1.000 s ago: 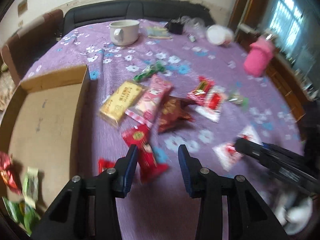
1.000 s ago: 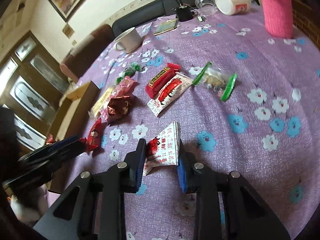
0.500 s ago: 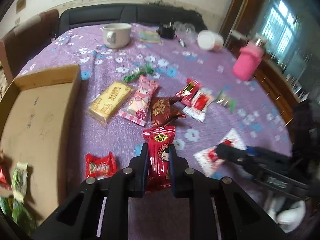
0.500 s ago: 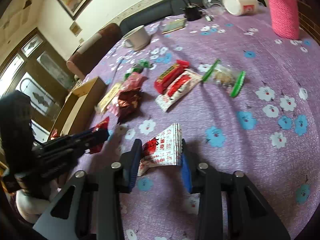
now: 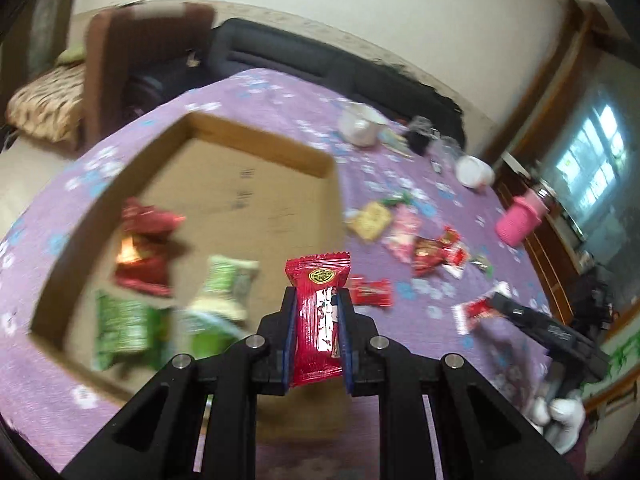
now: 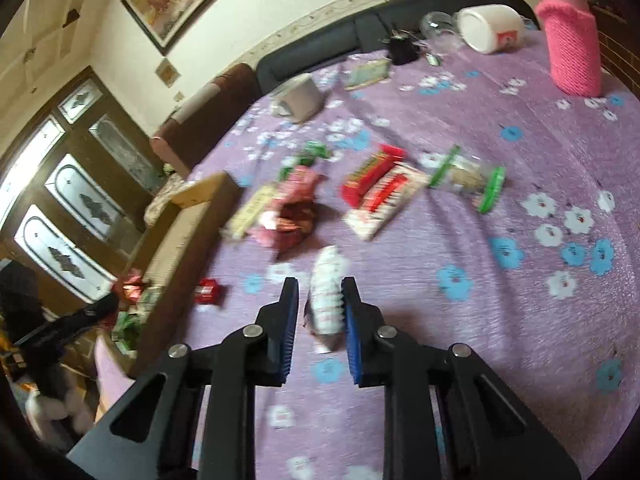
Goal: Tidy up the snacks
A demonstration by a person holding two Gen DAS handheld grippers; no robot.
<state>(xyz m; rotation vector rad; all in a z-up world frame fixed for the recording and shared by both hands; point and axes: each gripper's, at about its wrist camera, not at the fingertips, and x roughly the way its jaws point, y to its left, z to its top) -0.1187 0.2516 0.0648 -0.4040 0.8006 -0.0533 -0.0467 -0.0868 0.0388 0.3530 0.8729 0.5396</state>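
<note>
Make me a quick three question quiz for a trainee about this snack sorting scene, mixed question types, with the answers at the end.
1. True or false: the left tongs are shut on a red foil snack packet.
2. What do the right tongs have between their pads? A) a pink knitted bottle B) a white printed snack packet C) a white mug
3. Fill in: the sorted green and red packets lie inside the open brown ____.

Key: 1 true; 2 B; 3 cardboard box.
</note>
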